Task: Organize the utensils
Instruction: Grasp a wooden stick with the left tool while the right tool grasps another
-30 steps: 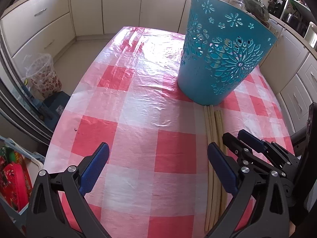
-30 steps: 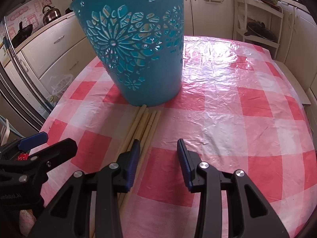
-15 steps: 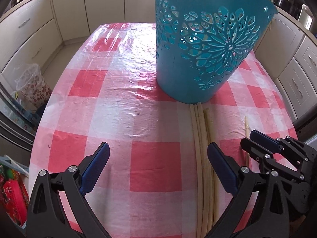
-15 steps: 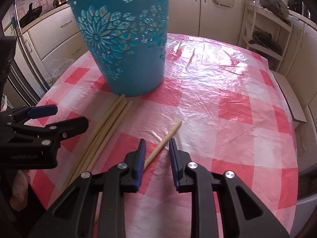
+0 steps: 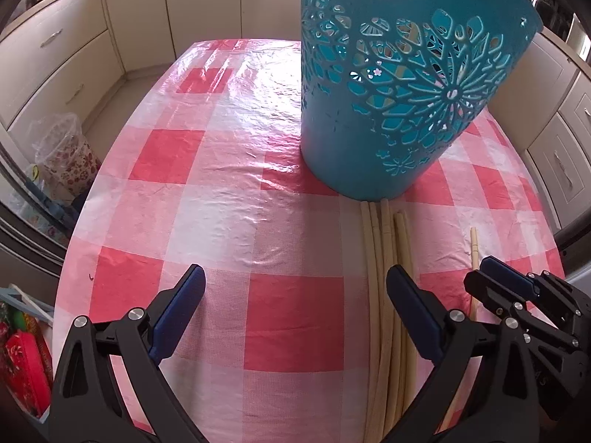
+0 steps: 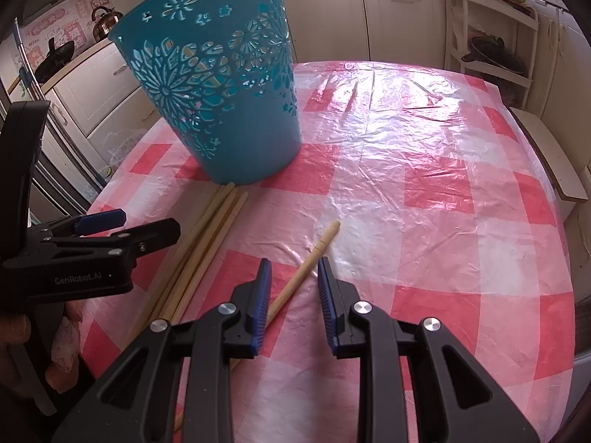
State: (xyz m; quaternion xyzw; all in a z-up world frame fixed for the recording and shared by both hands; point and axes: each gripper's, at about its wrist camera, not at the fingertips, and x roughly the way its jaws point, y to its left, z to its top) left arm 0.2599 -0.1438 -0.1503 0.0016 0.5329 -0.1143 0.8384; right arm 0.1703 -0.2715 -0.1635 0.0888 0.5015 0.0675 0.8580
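Observation:
A teal cut-out basket (image 5: 399, 85) stands on the red-and-white checked tablecloth (image 5: 221, 221); it also shows in the right wrist view (image 6: 229, 103). A bundle of long wooden chopsticks (image 5: 384, 295) lies from its base toward me, also in the right wrist view (image 6: 199, 254). One separate chopstick (image 6: 314, 254) lies to the right of the bundle, passing between my right gripper's (image 6: 293, 269) part-open jaws without visible contact. My left gripper (image 5: 295, 295) is wide open and empty, its right finger (image 5: 410, 306) over the bundle.
Cream kitchen cabinets (image 5: 66, 48) surround the table. A lined floral bin (image 5: 62, 158) stands on the floor at left. A shelf rack with pans (image 6: 491, 48) is at the back right. The table's right edge (image 6: 565, 258) is close.
Both grippers moved closer to the basket. One chopstick now lies apart from the bundle, and the right gripper's jaws, narrowed from a second ago, straddle it.

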